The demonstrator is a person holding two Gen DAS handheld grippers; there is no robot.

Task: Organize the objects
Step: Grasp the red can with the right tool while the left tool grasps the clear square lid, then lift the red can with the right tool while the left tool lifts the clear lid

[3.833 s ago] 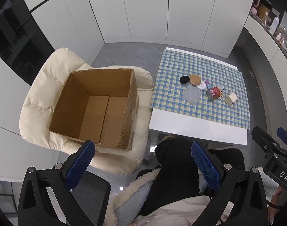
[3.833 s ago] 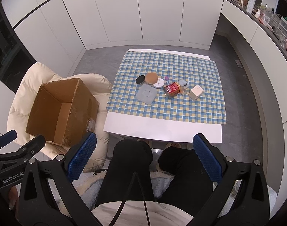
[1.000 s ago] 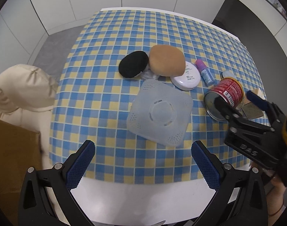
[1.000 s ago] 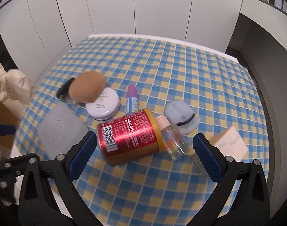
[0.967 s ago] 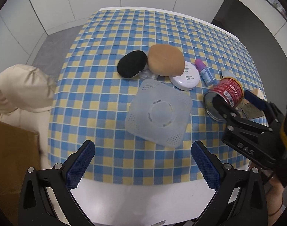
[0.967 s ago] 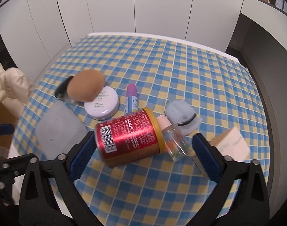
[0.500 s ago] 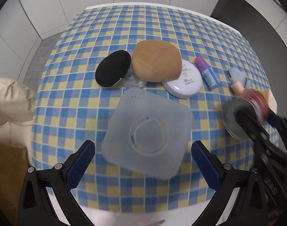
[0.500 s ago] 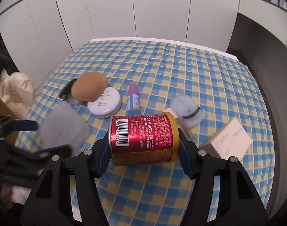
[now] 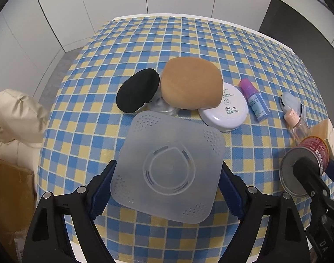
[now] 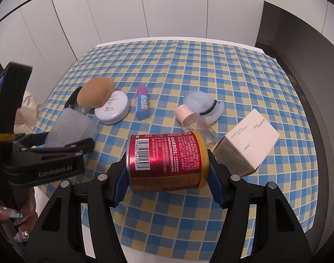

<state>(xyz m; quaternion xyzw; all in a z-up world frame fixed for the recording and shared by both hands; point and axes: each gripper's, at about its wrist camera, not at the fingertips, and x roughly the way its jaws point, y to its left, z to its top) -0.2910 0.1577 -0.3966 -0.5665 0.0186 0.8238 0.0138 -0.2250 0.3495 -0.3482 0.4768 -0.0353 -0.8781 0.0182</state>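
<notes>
On the blue-and-yellow checked cloth (image 9: 188, 39) lies a translucent square lid (image 9: 171, 135). My left gripper (image 9: 168, 171) straddles it; its jaws are closing and the blue pads touch the lid's two sides. The right wrist view shows the same left gripper (image 10: 65, 141) around the lid (image 10: 72, 127). My right gripper (image 10: 168, 171) is shut on a red can (image 10: 167, 153), held on its side a little above the cloth. The can (image 9: 315, 146) and right gripper (image 9: 315, 166) show at the right edge of the left wrist view.
Behind the lid lie a tan puff (image 9: 191, 83), a black puff (image 9: 137, 93), a white compact (image 9: 228, 111), a purple-capped bottle (image 9: 254, 102), a pink-capped clear bottle (image 9: 296, 122) and a pale blue case (image 9: 291, 102). A small carton (image 10: 248, 140) lies right of the can. A cardboard box (image 9: 9, 197) sits left of the table.
The left jaws came down over the lid and narrowed onto its sides. The right jaws shut on the can and raised it off the cloth, drawing it nearer.
</notes>
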